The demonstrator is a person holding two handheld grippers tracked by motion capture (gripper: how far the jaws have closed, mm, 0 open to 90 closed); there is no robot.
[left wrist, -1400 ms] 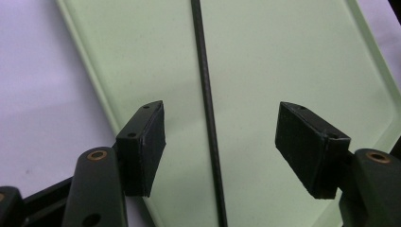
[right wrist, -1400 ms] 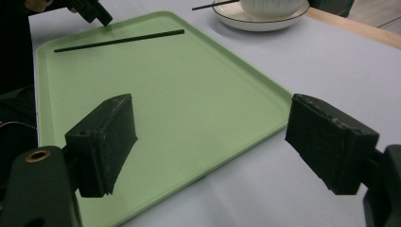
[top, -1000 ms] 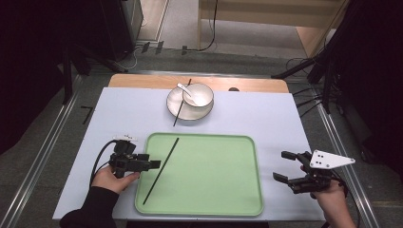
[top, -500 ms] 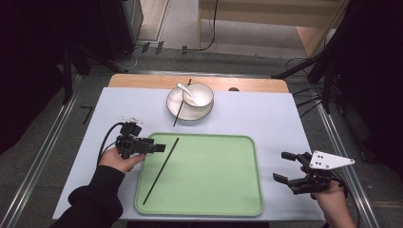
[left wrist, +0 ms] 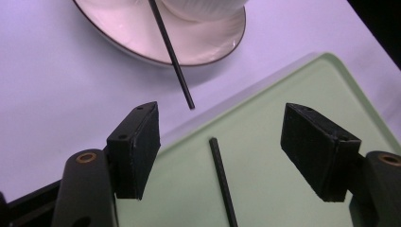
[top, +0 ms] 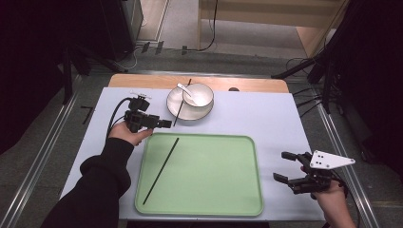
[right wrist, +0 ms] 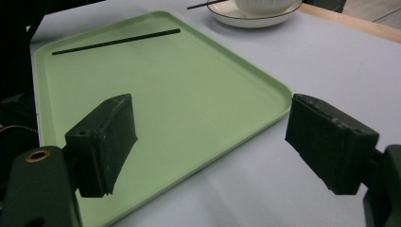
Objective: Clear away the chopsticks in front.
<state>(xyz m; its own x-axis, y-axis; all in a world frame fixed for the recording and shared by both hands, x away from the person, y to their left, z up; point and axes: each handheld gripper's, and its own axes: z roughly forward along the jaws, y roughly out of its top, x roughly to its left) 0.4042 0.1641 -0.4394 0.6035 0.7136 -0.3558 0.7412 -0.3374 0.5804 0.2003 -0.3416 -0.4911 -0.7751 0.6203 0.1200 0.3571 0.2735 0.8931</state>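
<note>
The left claw (top: 164, 124) is held with its jaws wide and nothing between them, above the far left corner of the green tray (top: 247, 190), pointing toward the plate (top: 177, 112). One black chopstick (top: 161, 170) lies flat in the tray's left half; a second chopstick (top: 181, 103) rests across the plate's rim beside the white bowl (top: 199, 94), which holds a spoon (top: 184, 89). The right claw (top: 285, 167) is held open and empty over the surface (top: 271, 118), just right of the tray.
</note>
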